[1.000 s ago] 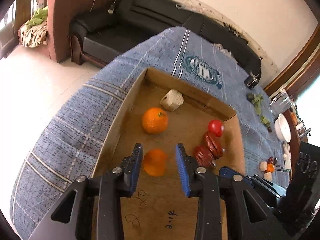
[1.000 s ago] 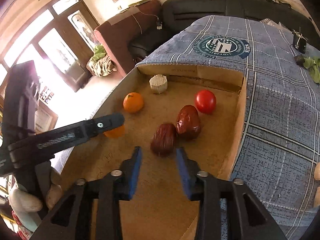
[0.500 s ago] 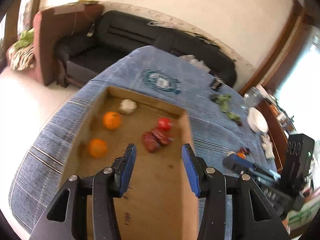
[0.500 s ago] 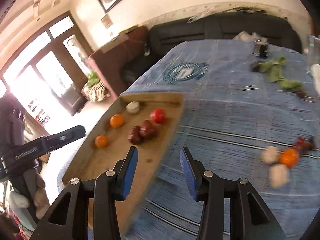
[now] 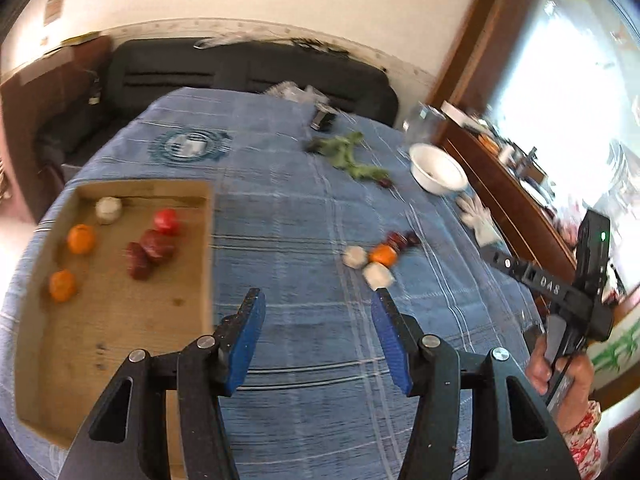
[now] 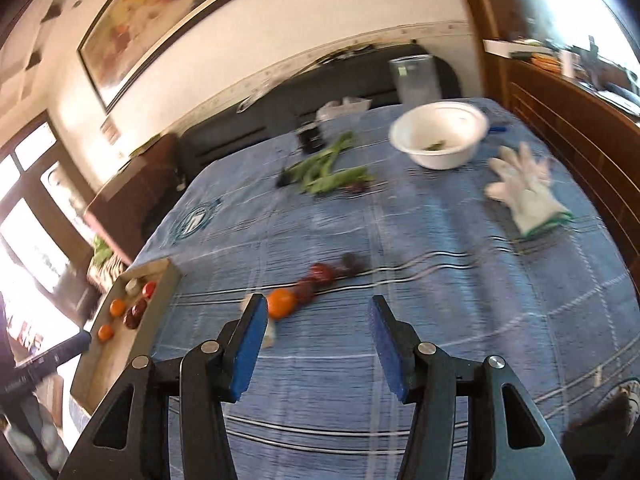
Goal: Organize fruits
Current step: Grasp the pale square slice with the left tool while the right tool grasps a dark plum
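From the left wrist, the left gripper tilts down over bare blue cloth, its jaws spread and just widened, empty. The tray lies to its left with oranges, a tomato and dark red fruits inside. A loose pile (orange, pale chunks, dark fruits) sits ahead. At right a hand grips the other tool.

From the right wrist, the right gripper also slants down, jaws apart and just opened further, nothing between them. The pile's orange lies just beyond its left finger.
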Available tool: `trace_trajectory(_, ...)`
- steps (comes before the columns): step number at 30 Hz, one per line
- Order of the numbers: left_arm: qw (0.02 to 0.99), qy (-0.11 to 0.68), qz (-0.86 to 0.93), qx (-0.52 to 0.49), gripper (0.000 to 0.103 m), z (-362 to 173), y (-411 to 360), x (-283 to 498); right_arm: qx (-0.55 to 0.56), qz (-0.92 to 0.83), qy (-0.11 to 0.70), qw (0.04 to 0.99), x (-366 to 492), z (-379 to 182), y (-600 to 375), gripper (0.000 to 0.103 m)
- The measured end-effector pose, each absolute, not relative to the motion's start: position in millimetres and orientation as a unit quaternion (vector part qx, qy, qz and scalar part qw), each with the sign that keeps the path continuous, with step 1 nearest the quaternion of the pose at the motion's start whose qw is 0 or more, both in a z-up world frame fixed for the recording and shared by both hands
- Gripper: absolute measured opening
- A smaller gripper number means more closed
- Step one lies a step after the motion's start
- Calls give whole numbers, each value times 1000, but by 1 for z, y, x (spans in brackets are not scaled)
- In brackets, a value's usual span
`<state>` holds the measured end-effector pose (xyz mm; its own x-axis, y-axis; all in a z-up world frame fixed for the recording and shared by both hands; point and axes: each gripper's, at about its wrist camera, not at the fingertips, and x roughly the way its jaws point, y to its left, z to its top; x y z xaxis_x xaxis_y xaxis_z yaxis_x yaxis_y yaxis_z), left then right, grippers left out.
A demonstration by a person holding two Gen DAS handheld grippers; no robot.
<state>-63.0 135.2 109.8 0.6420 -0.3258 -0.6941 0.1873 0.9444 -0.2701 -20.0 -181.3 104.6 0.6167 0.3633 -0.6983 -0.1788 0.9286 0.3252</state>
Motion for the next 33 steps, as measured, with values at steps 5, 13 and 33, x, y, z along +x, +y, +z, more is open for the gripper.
trace_trajectory(5, 892, 420, -154, -70, 54, 89, 101, -54, 120, 154, 420, 886, -12, 92, -188, 56)
trace_trajectory(13, 883, 433, -174, -56, 54, 62, 61, -29, 148, 150, 445, 870, 36, 59, -177, 56)
trace_trajectory(33, 878, 438, -189, -40, 35, 15, 18, 26, 90, 114, 463, 874, 84, 20, -154, 47)
